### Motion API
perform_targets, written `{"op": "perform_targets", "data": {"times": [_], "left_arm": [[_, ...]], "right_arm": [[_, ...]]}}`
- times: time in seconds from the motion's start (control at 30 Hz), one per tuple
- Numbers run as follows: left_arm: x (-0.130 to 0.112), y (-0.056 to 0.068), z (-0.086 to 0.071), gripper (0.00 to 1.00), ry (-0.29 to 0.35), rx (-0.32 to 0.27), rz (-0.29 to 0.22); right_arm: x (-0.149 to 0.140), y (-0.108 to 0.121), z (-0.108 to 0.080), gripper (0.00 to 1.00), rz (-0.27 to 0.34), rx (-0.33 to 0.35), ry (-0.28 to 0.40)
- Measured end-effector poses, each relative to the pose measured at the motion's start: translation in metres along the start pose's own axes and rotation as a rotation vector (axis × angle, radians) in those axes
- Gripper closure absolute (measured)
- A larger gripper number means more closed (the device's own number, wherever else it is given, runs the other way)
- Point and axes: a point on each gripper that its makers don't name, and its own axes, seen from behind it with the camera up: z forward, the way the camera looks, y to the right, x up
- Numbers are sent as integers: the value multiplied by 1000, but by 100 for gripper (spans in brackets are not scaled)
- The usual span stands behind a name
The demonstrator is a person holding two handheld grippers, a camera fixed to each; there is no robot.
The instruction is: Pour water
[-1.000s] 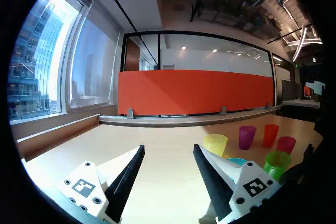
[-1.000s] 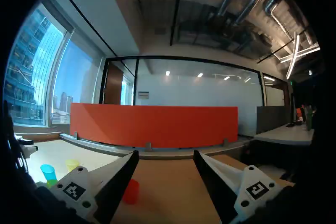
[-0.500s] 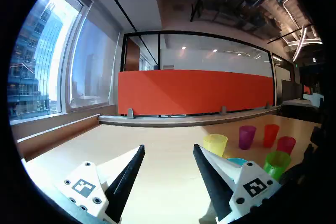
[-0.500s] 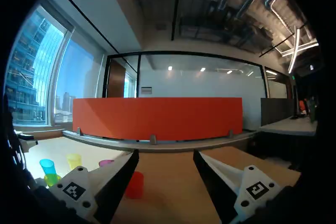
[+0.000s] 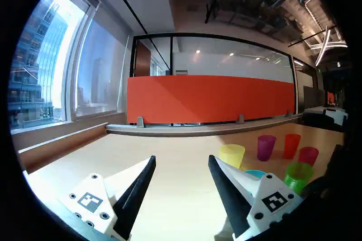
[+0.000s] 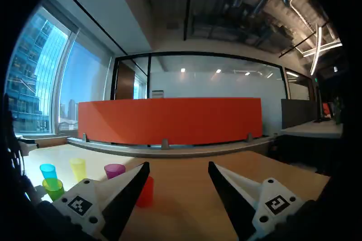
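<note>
Left gripper view: my left gripper [image 5: 181,159] is spread, empty, over the table [image 5: 149,148]; yellow cup [image 5: 232,154] sits right of it; my right gripper [image 6: 178,165], equally spread, has red cup [image 6: 145,191] behind one finger.

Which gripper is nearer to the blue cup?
Left, it seems. The left gripper has the blue cup just beyond one of its fingers; from the right gripper the cup stands far off to the side.

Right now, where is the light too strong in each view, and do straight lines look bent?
Left gripper view: daylight from the window whitens the near table; the cups look sharp. Right gripper view: the window glares too, its frame curves strongly, and the right side is dark.
</note>
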Motion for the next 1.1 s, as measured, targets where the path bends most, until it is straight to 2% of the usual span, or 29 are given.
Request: {"op": "perform_targets", "data": {"times": [0.3,1.1], "left_arm": [[0,1,0,15,0,0,0],[0,0,0,15,0,0,0]], "right_arm": [[-12,4,2,0,10,-4,-18],[-33,7,8,0,-9,-10,-78]]}}
